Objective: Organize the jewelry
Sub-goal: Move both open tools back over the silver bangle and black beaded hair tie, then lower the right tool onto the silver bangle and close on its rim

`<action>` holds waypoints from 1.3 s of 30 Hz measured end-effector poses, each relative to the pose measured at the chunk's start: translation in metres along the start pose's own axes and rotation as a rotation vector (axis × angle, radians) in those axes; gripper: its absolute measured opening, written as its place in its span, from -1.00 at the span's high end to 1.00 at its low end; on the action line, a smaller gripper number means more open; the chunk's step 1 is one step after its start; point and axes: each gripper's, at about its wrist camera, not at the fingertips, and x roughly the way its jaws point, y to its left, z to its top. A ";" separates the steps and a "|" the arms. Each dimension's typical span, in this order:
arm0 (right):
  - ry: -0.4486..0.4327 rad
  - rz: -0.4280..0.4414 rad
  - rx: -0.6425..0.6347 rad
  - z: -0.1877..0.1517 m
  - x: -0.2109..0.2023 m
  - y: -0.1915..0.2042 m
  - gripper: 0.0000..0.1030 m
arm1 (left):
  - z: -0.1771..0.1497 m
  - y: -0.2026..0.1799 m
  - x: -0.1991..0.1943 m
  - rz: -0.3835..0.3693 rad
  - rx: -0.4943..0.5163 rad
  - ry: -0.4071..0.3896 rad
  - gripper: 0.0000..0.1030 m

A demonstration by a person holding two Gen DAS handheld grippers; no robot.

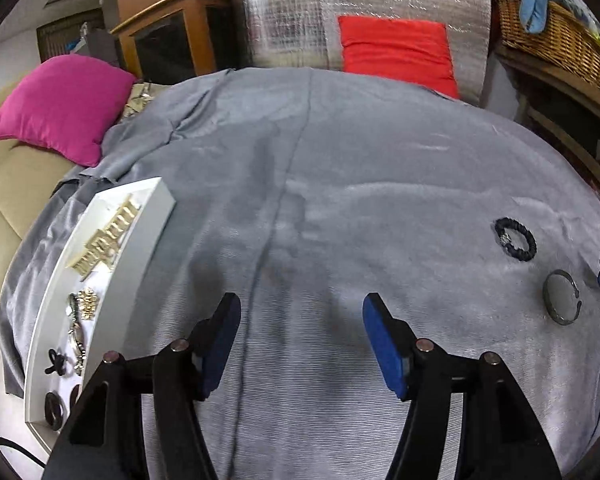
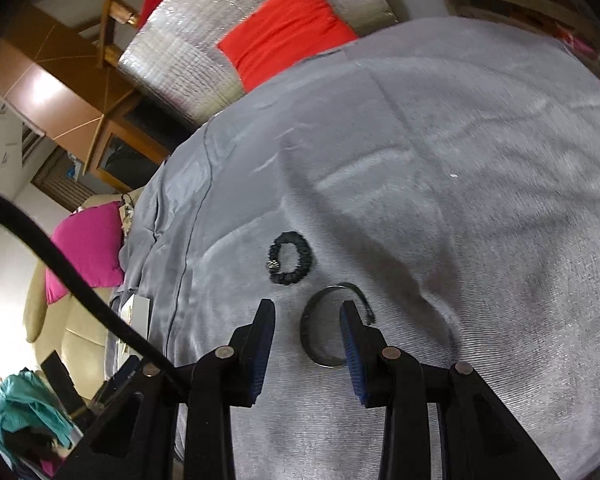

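The right tongs (image 2: pixel 307 320) stand partly open over the grey cloth (image 2: pixel 460 160), their blue pads (image 2: pixel 350 344) pressing on nothing. A dark open bangle (image 2: pixel 320 332) lies flat on the cloth right at the fingertips: its near arc shows in the gap, while the right-hand finger crosses its far side, so the ring straddles that finger in this view instead of sitting between both. Whether the finger touches it cannot be told. The bangle's open ends point up and to the right, one tapering past the finger. Just beyond it, up and slightly left, lies a black braided bracelet (image 2: pixel 291 258) with a small bright bead. The left tongs (image 1: pixel 302 312) hang open and empty over bare cloth, with both pieces well off to their right. The white tray (image 1: pixel 140 224), already holding a gold watch band (image 1: pixel 104 244) and small dark items, lies close on their left. So the right hand is far nearer the bangle; gripping it likely needs a slight shift sideways so one rim falls between the pads.
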 end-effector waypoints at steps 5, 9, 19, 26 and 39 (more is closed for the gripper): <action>0.021 0.006 0.018 0.005 0.004 -0.005 0.30 | -0.001 -0.018 0.004 -0.004 0.033 0.009 -0.25; 0.056 -0.014 0.019 0.005 0.010 -0.010 0.30 | -0.004 -0.028 0.006 -0.001 0.052 0.011 -0.25; 0.045 -0.006 0.055 0.016 0.010 -0.021 0.30 | 0.003 -0.066 0.015 -0.038 0.101 0.004 -0.25; 0.056 0.011 0.050 0.018 0.009 -0.024 0.30 | 0.024 -0.101 0.021 -0.051 0.151 -0.033 -0.25; 0.087 -0.017 -0.025 0.012 0.022 -0.013 0.27 | 0.032 -0.092 0.005 0.009 0.220 -0.078 -0.30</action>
